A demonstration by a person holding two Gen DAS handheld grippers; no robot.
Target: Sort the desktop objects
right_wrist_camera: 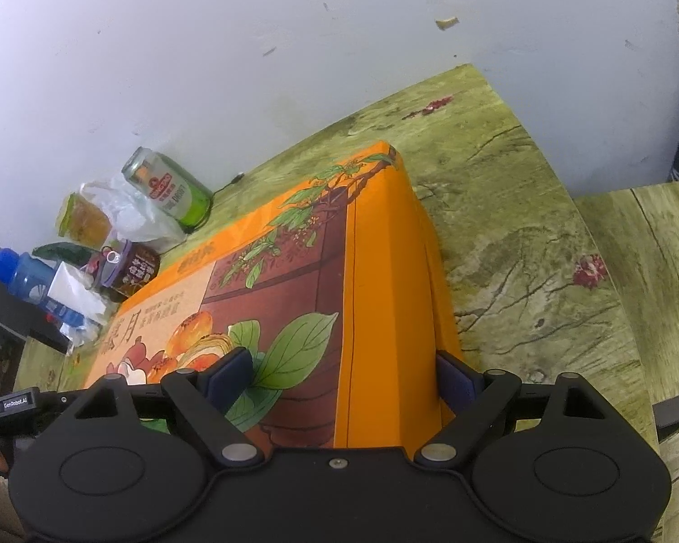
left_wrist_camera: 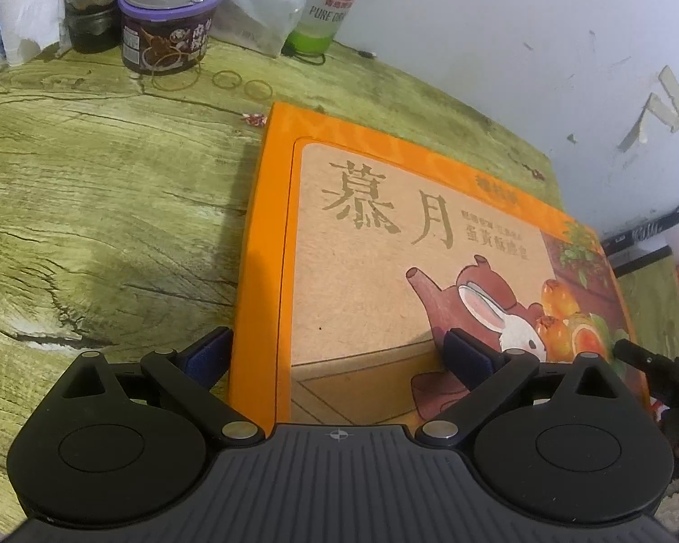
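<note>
Box: the orange gift box (left_wrist_camera: 384, 249) lies flat on the bench (left_wrist_camera: 90, 181), rightward of the purple-lidded tub (left_wrist_camera: 167, 27) – broad, stiff card, probably light but awkward; best held at opposite edges.
Left gripper (left_wrist_camera: 339, 353): jaws wide, straddling the box's left edge, pads not visibly pressing.
Right gripper (right_wrist_camera: 339, 375): jaws wide astride the right edge – no clamp seen.
Left view only: rubber bands (left_wrist_camera: 244, 83).
Right view only: blue bottle (right_wrist_camera: 27, 276).
</note>
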